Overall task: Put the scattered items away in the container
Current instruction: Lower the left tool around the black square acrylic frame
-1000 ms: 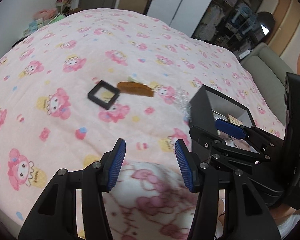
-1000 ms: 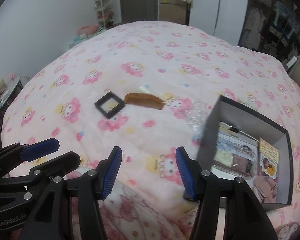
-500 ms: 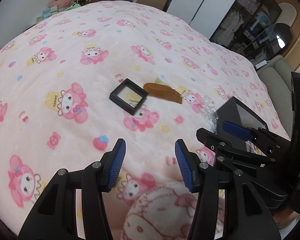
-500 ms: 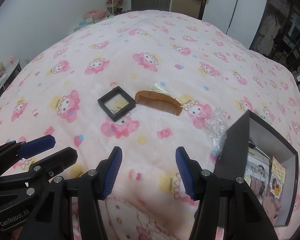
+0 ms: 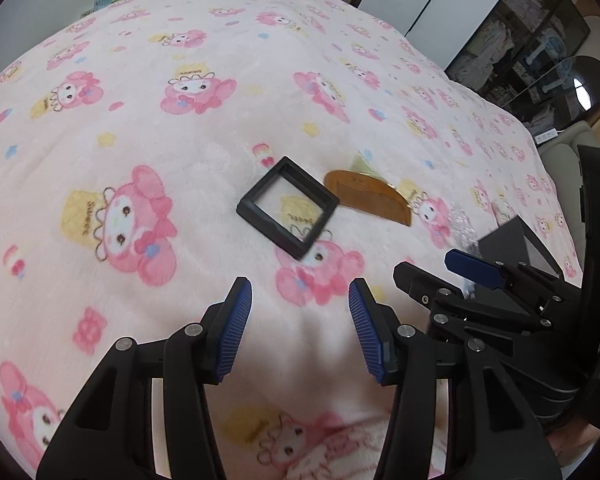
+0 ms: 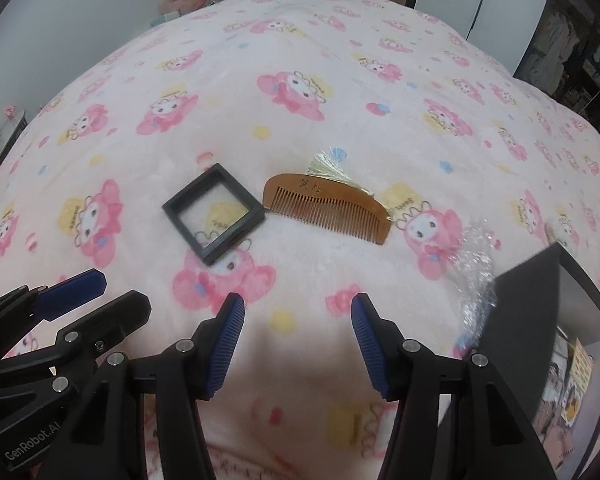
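**Both grippers have come closer to the things on the bed**

You have moved both hands forward and down. The black square frame (image 5: 288, 207) and the wooden comb (image 5: 370, 197) now look bigger and nearer than a moment ago. They lie side by side on the pink blanket (image 5: 140, 80), almost touching.

Your left gripper (image 5: 300, 330) is spread apart with nothing in it. Your right gripper (image 6: 298, 346) is spread apart and empty too. The black box (image 6: 540, 320) sits on the right, with crinkly clear plastic (image 6: 476, 264) beside it.

Nothing is picked up yet. The frame looks closest to grab first.
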